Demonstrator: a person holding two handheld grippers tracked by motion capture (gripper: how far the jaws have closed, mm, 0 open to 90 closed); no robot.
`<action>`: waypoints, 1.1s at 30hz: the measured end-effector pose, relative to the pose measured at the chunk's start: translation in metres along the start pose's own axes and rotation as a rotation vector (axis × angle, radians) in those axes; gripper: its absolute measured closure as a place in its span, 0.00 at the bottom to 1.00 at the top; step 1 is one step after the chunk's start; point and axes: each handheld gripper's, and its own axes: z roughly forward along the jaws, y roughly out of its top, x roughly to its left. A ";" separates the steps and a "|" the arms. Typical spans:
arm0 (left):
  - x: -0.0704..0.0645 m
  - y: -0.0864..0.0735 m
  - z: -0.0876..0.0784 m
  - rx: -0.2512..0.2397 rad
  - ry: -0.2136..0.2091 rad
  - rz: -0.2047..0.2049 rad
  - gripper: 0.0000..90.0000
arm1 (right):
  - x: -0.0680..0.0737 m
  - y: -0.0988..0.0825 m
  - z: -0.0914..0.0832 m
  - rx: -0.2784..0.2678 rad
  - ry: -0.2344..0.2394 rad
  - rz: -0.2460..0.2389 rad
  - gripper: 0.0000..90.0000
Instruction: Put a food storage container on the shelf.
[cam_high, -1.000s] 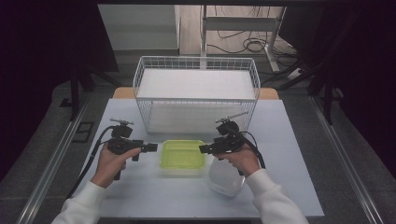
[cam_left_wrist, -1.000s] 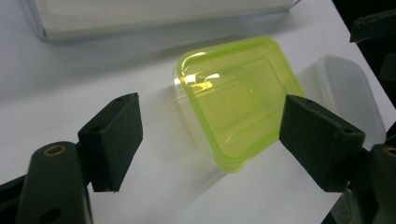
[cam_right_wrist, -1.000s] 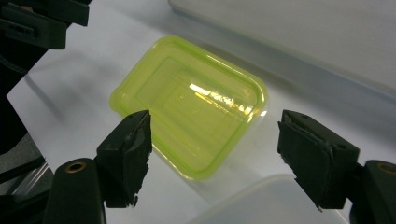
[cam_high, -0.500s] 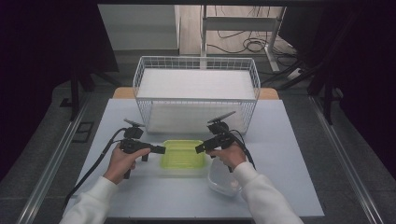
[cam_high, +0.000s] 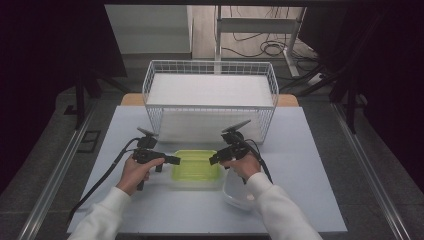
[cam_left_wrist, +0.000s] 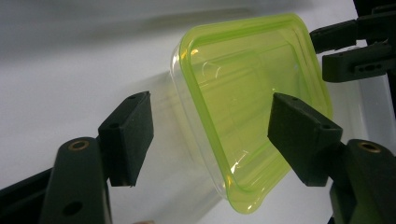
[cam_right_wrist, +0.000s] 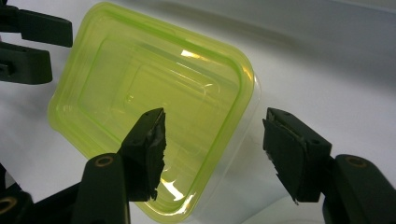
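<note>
Green-lidded box (cam_high: 196, 168) sits on the desk (cam_high: 310, 165) before the wire basket (cam_high: 210, 100), still ungripped; left tongs (cam_high: 176, 160) and right tongs (cam_high: 214, 159), both open and just closing in, straddle opposite ends. Gripping appears next.

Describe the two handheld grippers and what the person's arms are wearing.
Both the left gripper and the right gripper are black pistol-style tools with two blocky black jaws; round brass-coloured fittings sit at the jaw arms. Each carries a grey three-cornered plate on top, and a black cable trails from each toward the person. The person wears long white sleeves down to the wrists.
</note>
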 end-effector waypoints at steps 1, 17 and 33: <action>0.001 0.000 0.001 0.003 -0.001 -0.003 0.35 | 0.000 0.000 0.001 0.005 0.000 0.001 0.44; 0.010 0.001 0.010 0.018 -0.070 -0.047 0.47 | -0.006 0.002 0.009 0.033 0.049 0.045 0.55; 0.016 -0.003 0.003 -0.026 -0.091 -0.075 0.84 | -0.007 -0.001 0.003 0.008 0.109 0.053 0.80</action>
